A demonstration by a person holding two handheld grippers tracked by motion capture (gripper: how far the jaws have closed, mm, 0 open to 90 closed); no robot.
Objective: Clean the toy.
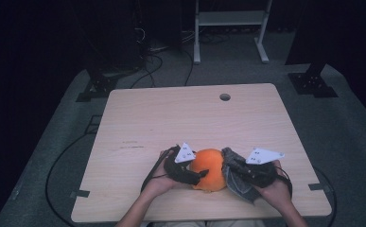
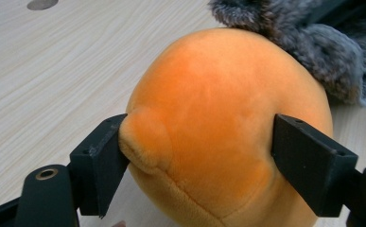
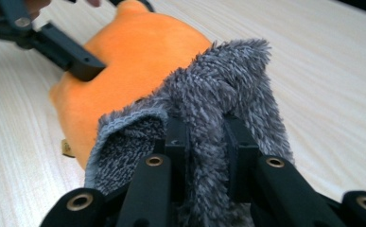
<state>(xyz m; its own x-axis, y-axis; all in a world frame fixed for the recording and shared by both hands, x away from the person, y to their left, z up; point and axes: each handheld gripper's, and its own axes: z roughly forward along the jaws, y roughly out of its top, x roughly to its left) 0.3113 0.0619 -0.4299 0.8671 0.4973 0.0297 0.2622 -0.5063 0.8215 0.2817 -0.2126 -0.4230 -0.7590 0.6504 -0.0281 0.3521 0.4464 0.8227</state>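
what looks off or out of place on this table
Nothing is spilled or damaged. The grey fuzzy cloth is bunched, pinched by the right gripper, beside the orange plush that the left gripper squeezes.

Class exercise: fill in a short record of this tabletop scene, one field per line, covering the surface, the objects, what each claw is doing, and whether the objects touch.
Surface: wooden table
Objects: orange plush toy; grey fluffy cloth
Left claw: jaws pressed on both sides of the plush toy
Right claw: shut on a fold of the cloth
Contact: cloth lies against the toy
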